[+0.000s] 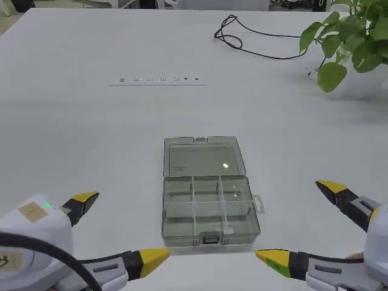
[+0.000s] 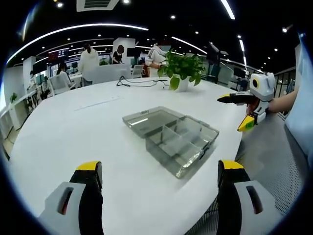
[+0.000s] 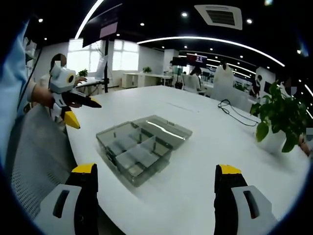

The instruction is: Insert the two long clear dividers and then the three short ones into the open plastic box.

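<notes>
Yellow-tipped fingers (image 1: 151, 259) of left gripper (image 1: 121, 229): spread wide, holding nothing, low over the near bench (image 1: 73, 133) edge. Right gripper (image 1: 296, 222): fingers likewise apart, empty. Between the two, touching neither: clear plastic box (image 1: 182, 233), lid (image 1: 203, 156) lying open flat behind, dividers (image 1: 206, 200) standing inside, splitting it into compartments. Far right: potted plant (image 1: 351, 42), black cable (image 1: 254, 39).

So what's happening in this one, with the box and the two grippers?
A person holds a gripper in each hand over the near edge of a white table. The left gripper and the right gripper are both open and empty, flanking an open clear plastic box without touching it. Its lid lies flat behind it. Dividers already stand inside, splitting the box into compartments.
</notes>
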`<action>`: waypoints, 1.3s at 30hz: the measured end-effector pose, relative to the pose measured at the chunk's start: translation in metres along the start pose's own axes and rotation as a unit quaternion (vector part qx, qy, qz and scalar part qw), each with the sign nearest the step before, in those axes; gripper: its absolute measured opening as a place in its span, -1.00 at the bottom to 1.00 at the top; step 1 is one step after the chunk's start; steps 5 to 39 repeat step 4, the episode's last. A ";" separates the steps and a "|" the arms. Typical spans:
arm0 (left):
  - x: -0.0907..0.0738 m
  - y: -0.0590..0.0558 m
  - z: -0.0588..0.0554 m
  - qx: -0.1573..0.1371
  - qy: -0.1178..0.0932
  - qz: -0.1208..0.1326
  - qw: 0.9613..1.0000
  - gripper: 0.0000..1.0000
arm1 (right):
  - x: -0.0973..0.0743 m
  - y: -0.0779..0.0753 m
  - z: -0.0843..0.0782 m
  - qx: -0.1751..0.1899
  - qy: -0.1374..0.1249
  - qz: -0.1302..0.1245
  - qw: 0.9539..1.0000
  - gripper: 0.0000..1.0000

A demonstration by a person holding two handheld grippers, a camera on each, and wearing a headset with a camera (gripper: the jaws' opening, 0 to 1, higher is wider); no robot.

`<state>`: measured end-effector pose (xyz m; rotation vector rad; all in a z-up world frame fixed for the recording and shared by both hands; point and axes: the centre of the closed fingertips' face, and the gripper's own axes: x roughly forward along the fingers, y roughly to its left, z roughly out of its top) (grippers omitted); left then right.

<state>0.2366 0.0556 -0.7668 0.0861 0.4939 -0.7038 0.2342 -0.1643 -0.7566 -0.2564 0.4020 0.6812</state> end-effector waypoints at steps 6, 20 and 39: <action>0.000 0.001 -0.001 0.001 0.002 0.002 1.000 1.00 | 0.000 0.000 0.000 0.000 0.000 -0.001 1.000 1.00; 0.000 0.001 -0.001 0.001 0.002 0.002 1.000 1.00 | 0.000 0.000 0.000 0.000 0.000 -0.001 1.000 1.00; 0.000 0.001 -0.001 0.001 0.002 0.002 1.000 1.00 | 0.000 0.000 0.000 0.000 0.000 -0.001 1.000 1.00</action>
